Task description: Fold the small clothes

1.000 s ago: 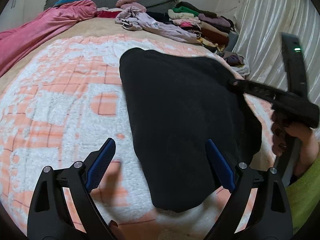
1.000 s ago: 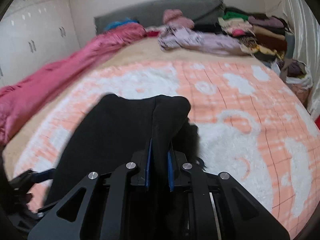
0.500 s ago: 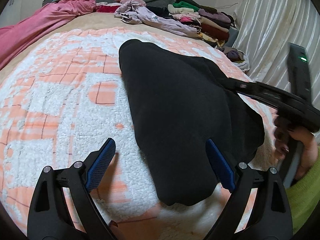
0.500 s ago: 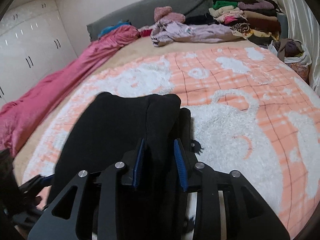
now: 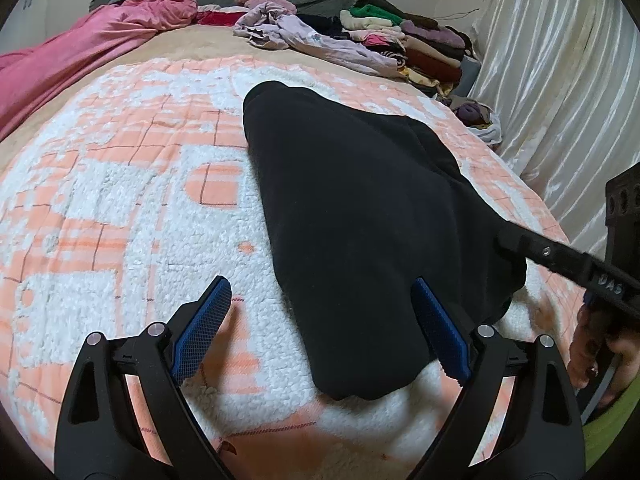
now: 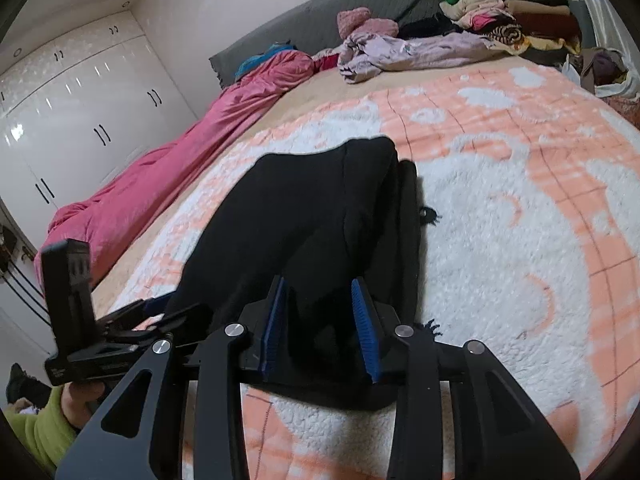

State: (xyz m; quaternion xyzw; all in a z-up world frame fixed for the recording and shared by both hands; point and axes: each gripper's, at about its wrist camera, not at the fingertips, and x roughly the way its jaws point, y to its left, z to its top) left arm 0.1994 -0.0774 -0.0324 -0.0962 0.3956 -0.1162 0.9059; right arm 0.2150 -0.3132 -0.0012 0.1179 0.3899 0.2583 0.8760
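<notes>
A black garment [image 5: 352, 208] lies folded lengthwise on the orange and white fleece blanket [image 5: 120, 200]. My left gripper [image 5: 320, 284] hangs wide open over its near end: one pad is above the cloth's edge, the other above bare blanket. In the right wrist view the garment [image 6: 304, 208] runs away from my right gripper [image 6: 318, 284]. Its jaws are opening, and a loose fold of the black cloth lies between the blue pads [image 6: 362, 320], which stand off it. A finger of the right gripper [image 5: 540, 250] reaches the garment's right edge in the left wrist view.
A pink duvet [image 6: 180, 152] runs along the bed's left side. Loose lilac clothes [image 5: 304, 36] and a stack of folded clothes [image 5: 404, 36] sit at the head, by a grey headboard [image 6: 360, 4]. White curtain [image 5: 560, 80] on the right, white wardrobe [image 6: 80, 100] on the left.
The right jaws have gone from shut on the black fold to parted around it. That gripper has drawn back toward the garment's near right edge. The left gripper has kept still.
</notes>
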